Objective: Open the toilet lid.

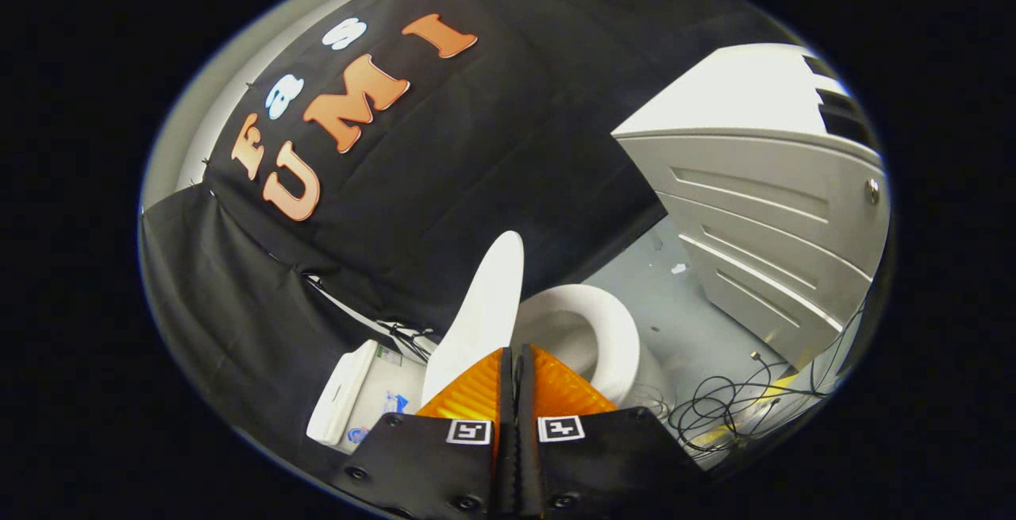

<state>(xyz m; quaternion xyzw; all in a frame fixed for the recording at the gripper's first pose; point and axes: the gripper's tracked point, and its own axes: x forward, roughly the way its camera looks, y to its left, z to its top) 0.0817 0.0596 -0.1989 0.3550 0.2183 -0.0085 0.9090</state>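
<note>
The white toilet lid [484, 310] stands raised, nearly upright, rising from between and just beyond my fingers. To its right lies the white seat ring [615, 329] around the open bowl. My gripper [516, 357] points at the lid's lower edge with its two fingers pressed together, no gap between them and nothing visibly held. The tips sit right at the lid's base, and whether they touch it is hidden. The white tank or control unit [341, 397] lies left of the lid.
A white cabinet [762, 210] with panelled drawers stands to the right of the toilet. Black cables [738, 405] lie tangled on the pale floor [683, 306] beside the bowl. Black cloth walls close in behind and to the left.
</note>
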